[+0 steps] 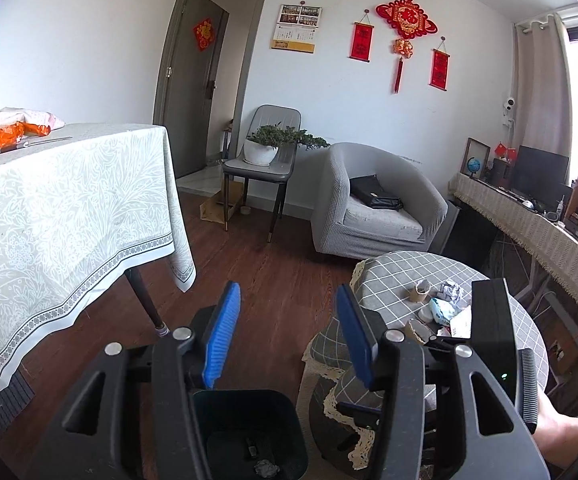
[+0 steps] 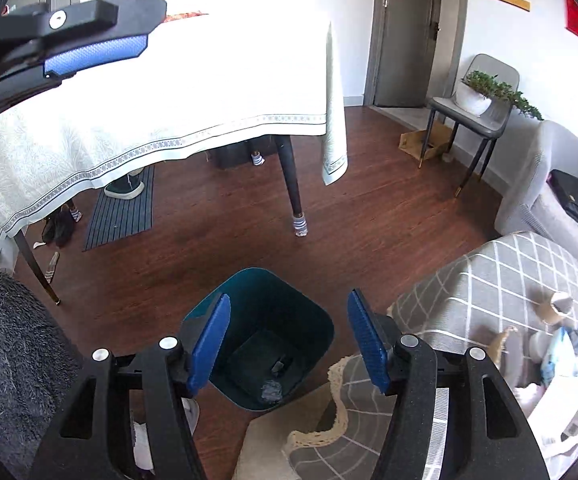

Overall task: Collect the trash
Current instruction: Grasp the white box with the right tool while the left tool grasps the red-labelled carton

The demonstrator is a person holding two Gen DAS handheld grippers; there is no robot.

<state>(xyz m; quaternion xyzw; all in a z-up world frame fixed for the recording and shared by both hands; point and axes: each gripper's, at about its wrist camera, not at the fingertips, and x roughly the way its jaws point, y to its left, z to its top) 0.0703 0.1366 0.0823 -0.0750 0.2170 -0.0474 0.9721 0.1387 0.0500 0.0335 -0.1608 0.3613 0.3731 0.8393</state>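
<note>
Trash [image 1: 447, 306] lies scattered on the round checked surface [image 1: 401, 270], ahead and right of the left tool [image 1: 287, 320], whose fingers stand apart with nothing between them. Right tool [image 2: 289, 334] hangs above the bin [image 2: 309, 320], fingers likewise apart and bare. Below it, a crumpled wad [image 2: 271, 391] lies on the bin's bottom.
</note>
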